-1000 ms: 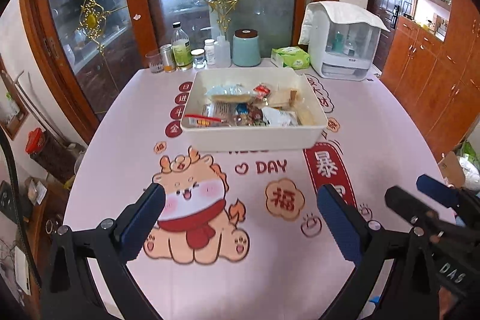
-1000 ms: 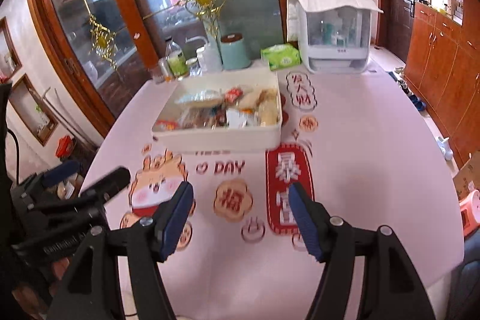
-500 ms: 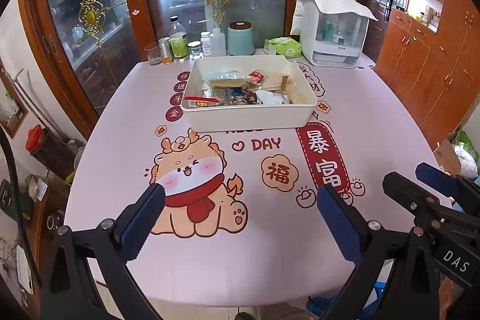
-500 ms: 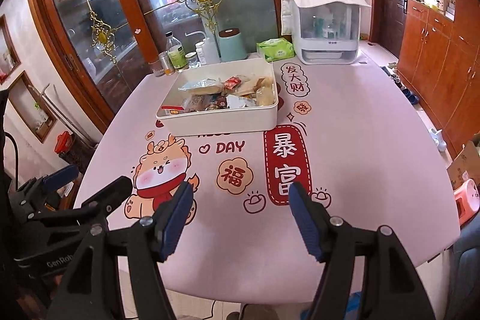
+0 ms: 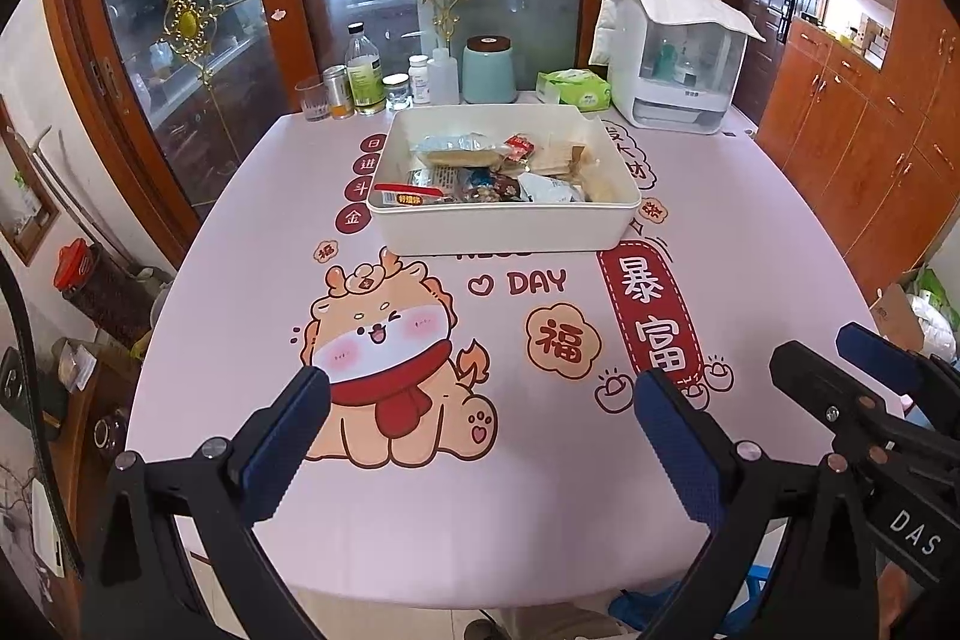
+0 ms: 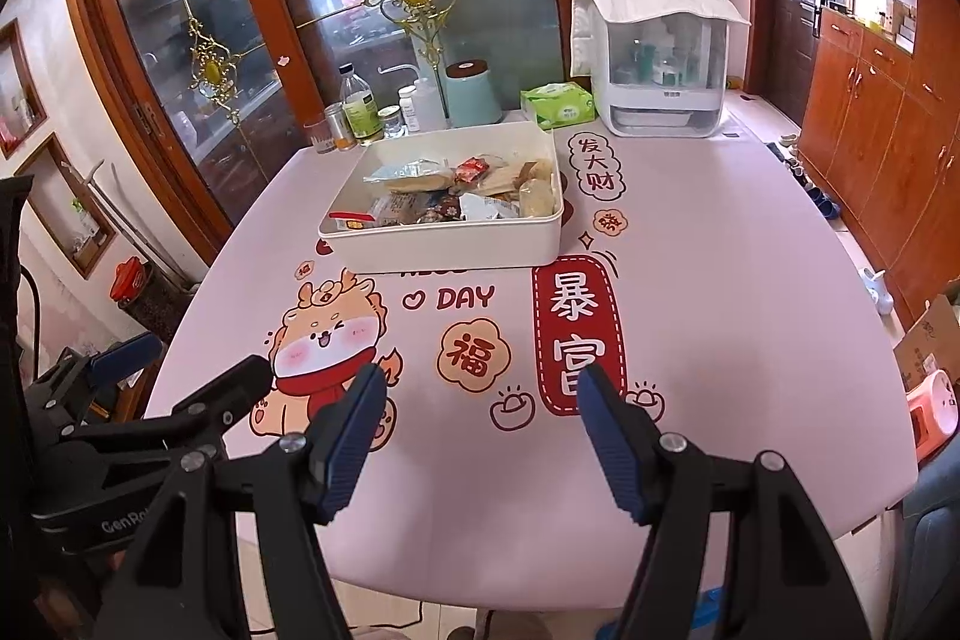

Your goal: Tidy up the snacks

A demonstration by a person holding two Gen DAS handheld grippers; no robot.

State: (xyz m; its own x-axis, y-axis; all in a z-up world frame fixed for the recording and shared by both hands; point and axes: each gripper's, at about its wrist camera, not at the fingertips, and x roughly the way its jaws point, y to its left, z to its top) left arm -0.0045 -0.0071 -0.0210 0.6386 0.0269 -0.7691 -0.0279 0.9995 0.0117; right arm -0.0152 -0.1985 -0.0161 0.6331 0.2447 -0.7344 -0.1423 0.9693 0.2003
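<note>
A white rectangular bin point(image 5: 498, 226) point(image 6: 444, 244) stands on the far half of the pink table and holds several snack packets point(image 5: 498, 172) point(image 6: 456, 193). My left gripper point(image 5: 480, 418) is open and empty above the table's near edge, well short of the bin. My right gripper point(image 6: 480, 415) is open and empty, also above the near edge. The right gripper shows at the right of the left wrist view point(image 5: 864, 376). The left gripper shows at the left of the right wrist view point(image 6: 174, 376).
Bottles, jars and a glass point(image 5: 360, 88) line the table's far edge with a teal canister point(image 5: 489, 70), a green tissue pack point(image 5: 573, 88) and a white covered appliance point(image 5: 672, 64). The tablecloth point(image 5: 420, 490) has cartoon prints. Wooden cabinets point(image 5: 870, 130) stand on the right.
Both grippers have pulled back from the bin toward the table's near edge, so the bin looks smaller and farther. Both stayed open and empty.
</note>
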